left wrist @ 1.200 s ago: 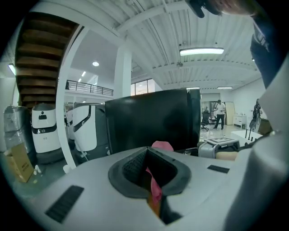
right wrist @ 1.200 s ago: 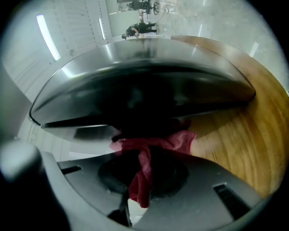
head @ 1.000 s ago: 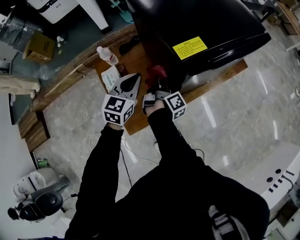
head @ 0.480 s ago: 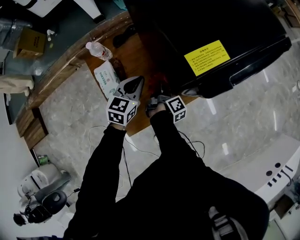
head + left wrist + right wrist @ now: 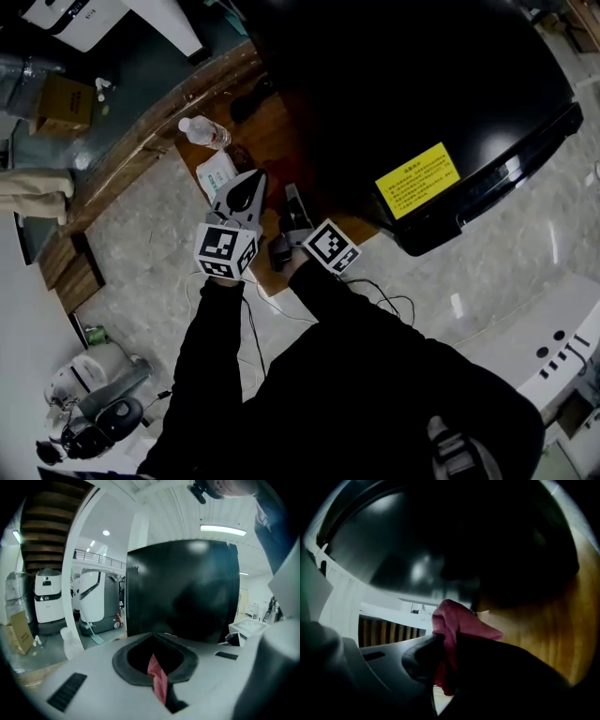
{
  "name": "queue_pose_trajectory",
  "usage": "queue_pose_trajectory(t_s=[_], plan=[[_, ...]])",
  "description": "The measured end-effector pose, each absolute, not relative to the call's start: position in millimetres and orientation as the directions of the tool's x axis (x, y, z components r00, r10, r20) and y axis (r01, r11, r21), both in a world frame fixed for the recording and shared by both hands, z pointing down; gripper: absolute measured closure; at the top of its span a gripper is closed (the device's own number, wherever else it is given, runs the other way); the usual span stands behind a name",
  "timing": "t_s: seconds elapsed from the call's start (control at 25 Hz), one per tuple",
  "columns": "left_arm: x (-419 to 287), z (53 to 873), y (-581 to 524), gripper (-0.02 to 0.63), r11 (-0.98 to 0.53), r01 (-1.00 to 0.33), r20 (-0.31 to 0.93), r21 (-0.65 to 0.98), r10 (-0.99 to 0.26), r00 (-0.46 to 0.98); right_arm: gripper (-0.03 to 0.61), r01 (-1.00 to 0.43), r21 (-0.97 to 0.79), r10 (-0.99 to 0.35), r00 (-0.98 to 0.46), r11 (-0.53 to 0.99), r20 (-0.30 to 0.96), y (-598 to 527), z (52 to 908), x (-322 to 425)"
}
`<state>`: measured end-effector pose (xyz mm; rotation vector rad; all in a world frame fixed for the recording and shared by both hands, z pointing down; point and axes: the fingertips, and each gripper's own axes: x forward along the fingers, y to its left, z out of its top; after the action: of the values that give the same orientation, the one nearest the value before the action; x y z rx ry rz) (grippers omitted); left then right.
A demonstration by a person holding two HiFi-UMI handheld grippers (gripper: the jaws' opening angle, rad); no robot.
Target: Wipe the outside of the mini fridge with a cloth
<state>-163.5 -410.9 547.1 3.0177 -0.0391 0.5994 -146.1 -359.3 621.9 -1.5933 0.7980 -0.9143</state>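
The black mini fridge [image 5: 412, 84] stands on a wooden platform [image 5: 258, 122] and fills the upper right of the head view, with a yellow label [image 5: 415, 180] on it. My right gripper [image 5: 291, 200] is at the fridge's near left side, shut on a red cloth [image 5: 459, 620]. In the right gripper view the cloth bunches at the jaw tips [image 5: 445, 639], close to the glossy fridge wall [image 5: 440, 541]. My left gripper [image 5: 251, 184] hovers just to the left, shut, facing the fridge [image 5: 183, 590]. A thin red strip [image 5: 157, 679] shows in the slit between its jaws.
A water bottle [image 5: 202, 132] and a pack of wipes [image 5: 216, 173] lie on the platform left of my grippers. Cables [image 5: 375, 300] trail over the marble floor. A cardboard box [image 5: 61, 101] and white machines [image 5: 47, 597] stand at the left, and a white unit [image 5: 553, 347] at the lower right.
Both grippers have drawn closer together and shifted left along the fridge's side. The red cloth, seen earlier in the head view, is now hidden there.
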Motion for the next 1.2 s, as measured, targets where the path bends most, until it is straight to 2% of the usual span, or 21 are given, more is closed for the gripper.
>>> queue_pose_trajectory(t_s=[0.28, 0.44, 0.6, 0.72, 0.88, 1.2], plan=[[-166, 397, -477, 0.607, -0.991, -0.128, 0.166, -0.033, -0.132, 0.977, 0.515, -0.278, -0.959, -0.905, 0.390, 0.060, -0.169, -433, 456, -132], [-166, 340, -498, 0.607, -0.991, -0.127, 0.082, -0.046, -0.130, 0.988, 0.515, -0.356, -0.928, -0.881, 0.399, 0.105, -0.253, -450, 395, -124], [-156, 300, -516, 0.607, -0.995, -0.065, 0.017, -0.071, -0.067, 0.998, 0.515, -0.417, -0.900, -0.823, 0.461, 0.127, -0.330, -464, 350, -108], [-147, 285, -524, 0.607, -0.998, 0.011, -0.021, -0.066, 0.012, 1.000, 0.515, -0.406, -0.908, -0.765, 0.550, 0.106, -0.336, -464, 341, -90], [-123, 283, -525, 0.607, -0.990, 0.121, -0.035, -0.071, 0.123, 0.992, 0.515, -0.292, -0.952, -0.668, 0.690, 0.093, -0.277, -445, 365, -51], [-92, 332, -515, 0.607, -0.949, 0.314, 0.043, -0.039, 0.312, 0.949, 0.514, -0.252, -0.959, -0.558, 0.781, 0.126, -0.279, -440, 394, -42]])
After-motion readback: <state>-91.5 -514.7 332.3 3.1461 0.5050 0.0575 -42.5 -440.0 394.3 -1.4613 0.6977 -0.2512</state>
